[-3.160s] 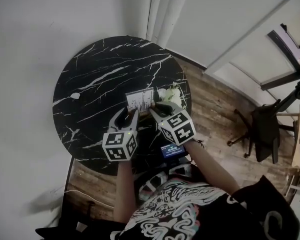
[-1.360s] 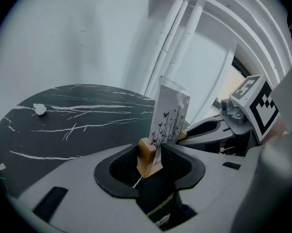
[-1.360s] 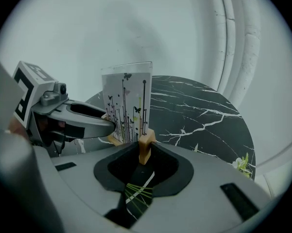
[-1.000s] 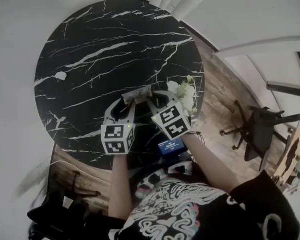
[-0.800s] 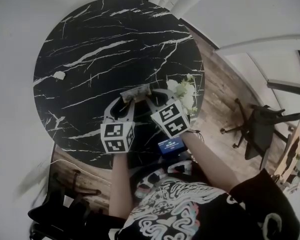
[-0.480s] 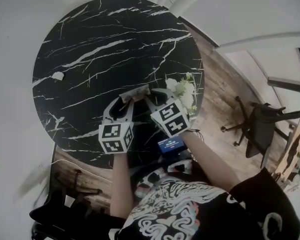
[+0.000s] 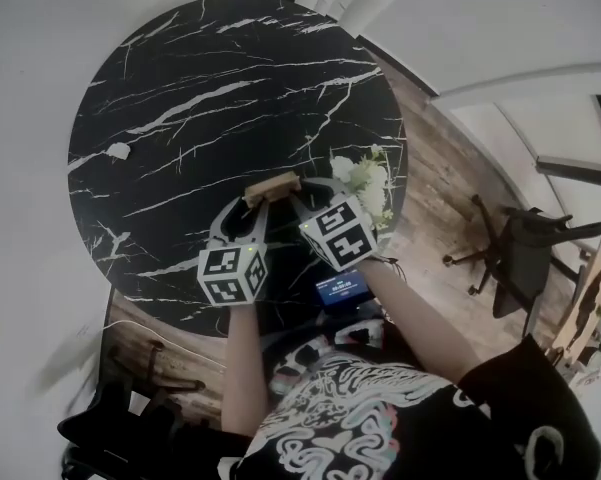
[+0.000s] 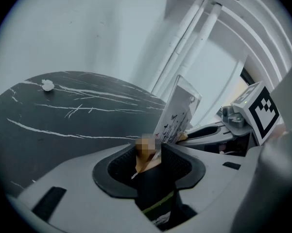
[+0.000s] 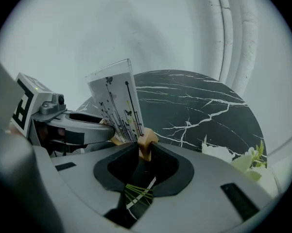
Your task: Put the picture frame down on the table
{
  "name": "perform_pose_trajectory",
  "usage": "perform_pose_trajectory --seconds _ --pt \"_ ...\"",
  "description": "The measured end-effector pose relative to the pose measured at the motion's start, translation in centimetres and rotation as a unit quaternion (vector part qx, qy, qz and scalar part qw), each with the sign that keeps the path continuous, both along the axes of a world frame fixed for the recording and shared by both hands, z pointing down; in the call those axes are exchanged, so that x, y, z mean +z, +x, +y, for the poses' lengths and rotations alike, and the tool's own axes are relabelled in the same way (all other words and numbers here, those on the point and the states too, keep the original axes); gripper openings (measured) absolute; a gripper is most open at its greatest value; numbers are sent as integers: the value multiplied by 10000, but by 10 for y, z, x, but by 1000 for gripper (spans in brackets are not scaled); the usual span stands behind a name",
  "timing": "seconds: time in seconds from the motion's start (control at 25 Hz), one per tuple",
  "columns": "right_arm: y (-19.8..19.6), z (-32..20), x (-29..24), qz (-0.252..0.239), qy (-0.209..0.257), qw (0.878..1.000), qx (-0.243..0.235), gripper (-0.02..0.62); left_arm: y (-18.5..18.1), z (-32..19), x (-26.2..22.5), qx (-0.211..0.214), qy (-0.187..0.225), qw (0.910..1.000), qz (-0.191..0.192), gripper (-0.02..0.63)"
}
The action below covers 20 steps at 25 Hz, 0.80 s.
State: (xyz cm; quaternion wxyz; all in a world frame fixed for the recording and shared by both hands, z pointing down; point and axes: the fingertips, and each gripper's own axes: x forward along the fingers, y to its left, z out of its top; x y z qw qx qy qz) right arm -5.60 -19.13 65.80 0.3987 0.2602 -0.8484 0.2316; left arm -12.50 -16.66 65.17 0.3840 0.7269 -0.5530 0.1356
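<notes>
Change since earlier: picture frame has tipped over. Its white printed face showed to the head view before; only a tan wooden edge shows there now. Both hands stay in place.
Bench: round, black marble with white veins, spreading ahead of both hand-held grippers.
Person: black patterned shirt low in the head view, forearms reaching up to the marker cubes.
Left hand-held gripper: clamped on the frame's left wooden corner, which sits between its pads in its own view.
Right hand-held gripper: clamped on the frame's right wooden corner, close beside the left one.
Picture frame detail: spans the gap between the two hand-held grippers. Its clear pane with black stem drawings rises tilted above the jaws. Whether its base touches the bench cannot be told.
Flowers: white with green leaves, just to the right of the right hand-held gripper, at the bench edge.
White scrap: on the bench, well apart to the left, far ahead of the left hand-held gripper.
</notes>
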Motion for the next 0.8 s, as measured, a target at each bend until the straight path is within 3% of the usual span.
perform_pose_trajectory --seconds 0.28,0.56,0.8 --pt "1 -1 0 40 -67 10000 -19 80 2 0 2 89 -93 9998 143 164" --pt "1 -2 -2 59 -70 10000 -27 80 0 2 4 156 -184 9996 -127 183" --pt "9 4 -5 123 -155 9998 -12 80 0 6 1 225 -231 9995 -47 190"
